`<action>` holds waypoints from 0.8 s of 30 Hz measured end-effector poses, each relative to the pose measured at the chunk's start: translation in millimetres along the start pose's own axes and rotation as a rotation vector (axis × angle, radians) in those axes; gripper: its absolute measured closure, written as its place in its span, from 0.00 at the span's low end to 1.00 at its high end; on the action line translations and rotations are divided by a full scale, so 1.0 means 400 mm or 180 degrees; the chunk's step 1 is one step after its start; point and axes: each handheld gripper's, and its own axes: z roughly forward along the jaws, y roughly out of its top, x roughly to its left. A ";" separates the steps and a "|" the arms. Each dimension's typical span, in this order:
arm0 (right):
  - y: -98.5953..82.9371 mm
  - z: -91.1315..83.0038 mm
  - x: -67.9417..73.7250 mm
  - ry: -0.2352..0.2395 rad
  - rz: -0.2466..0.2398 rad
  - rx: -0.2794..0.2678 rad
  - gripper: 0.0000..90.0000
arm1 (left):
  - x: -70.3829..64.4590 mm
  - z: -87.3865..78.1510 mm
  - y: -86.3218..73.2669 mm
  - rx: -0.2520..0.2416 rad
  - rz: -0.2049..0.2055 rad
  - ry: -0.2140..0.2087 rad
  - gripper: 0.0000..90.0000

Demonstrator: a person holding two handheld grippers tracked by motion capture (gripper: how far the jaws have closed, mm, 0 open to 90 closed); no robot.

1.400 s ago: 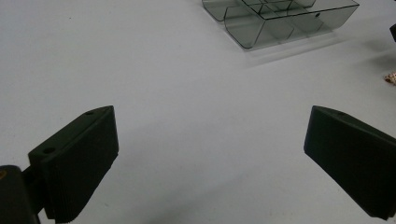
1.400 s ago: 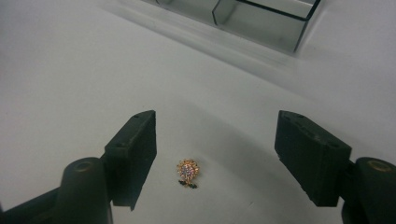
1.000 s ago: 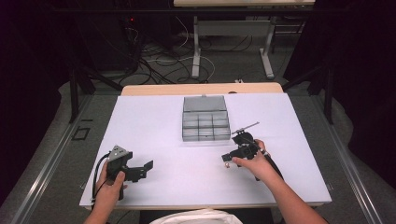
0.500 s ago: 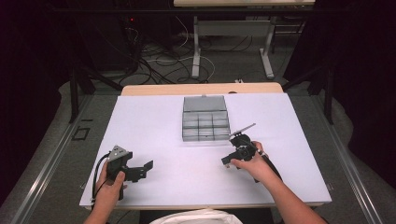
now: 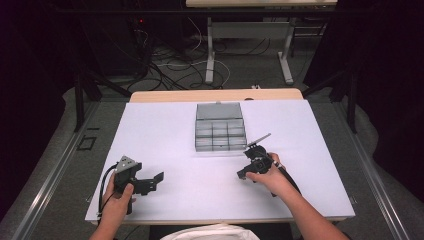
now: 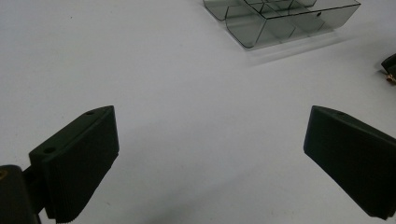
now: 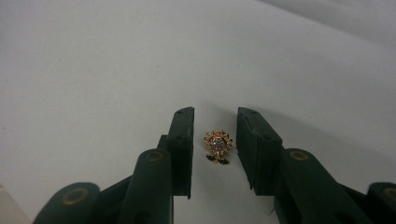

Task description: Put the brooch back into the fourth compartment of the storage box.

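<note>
A tiny gold sunflower brooch (image 7: 217, 145) with a sparkly centre and green leaves lies on the white table. My right gripper (image 7: 215, 140) is down at the table with a narrow gap between its jaws, one jaw on each side of the brooch, neither touching it. In the high view the right gripper (image 5: 243, 175) sits right of the table's centre, in front of the box. My left gripper (image 5: 159, 179) rests near the front left, its jaws wide open (image 6: 210, 158) over bare table.
A clear plastic compartment box (image 5: 220, 131) with its lid up stands at the table's middle back; its corner (image 6: 280, 21) shows in the left gripper view. The white table sheet (image 5: 165, 130) spreads around it. Cables and table legs lie on the floor beyond.
The right hand and its gripper have shifted a little toward the left and lower to the table. The left gripper has stayed put.
</note>
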 end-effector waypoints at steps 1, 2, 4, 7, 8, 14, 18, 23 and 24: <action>0.000 0.002 0.001 -0.0004 0.0012 -0.0009 0.76 | 0.000 0.000 0.000 0.0001 0.0000 0.0000 0.04; 0.000 0.003 0.002 -0.0009 0.0009 -0.0013 0.77 | 0.000 0.000 0.000 0.0000 0.0000 -0.0001 0.04; 0.000 0.004 0.003 -0.0016 0.0011 0.0008 0.77 | 0.000 0.000 0.000 0.0000 0.0000 -0.0001 0.04; 0.000 0.003 0.004 -0.0026 -0.0007 0.0029 0.78 | 0.000 0.000 0.000 0.0003 0.0002 -0.0001 0.04; 0.000 0.003 0.003 -0.0033 -0.0003 0.0027 0.79 | 0.000 0.000 0.000 0.0003 0.0003 -0.0001 0.04; -0.001 0.004 0.005 -0.0045 0.0053 0.0008 0.83 | 0.000 0.000 0.000 0.0000 0.0002 0.0000 0.04; 0.000 0.004 0.001 -0.0048 0.0007 0.0018 0.85 | 0.000 0.000 0.000 0.0000 0.0002 -0.0002 0.04; 0.000 0.004 0.001 -0.0047 -0.0002 0.0028 0.86 | 0.000 0.000 0.000 -0.0001 0.0002 -0.0002 0.04; 0.000 0.004 0.000 -0.0045 -0.0004 0.0028 0.86 | 0.000 0.000 0.000 -0.0002 0.0002 -0.0002 0.04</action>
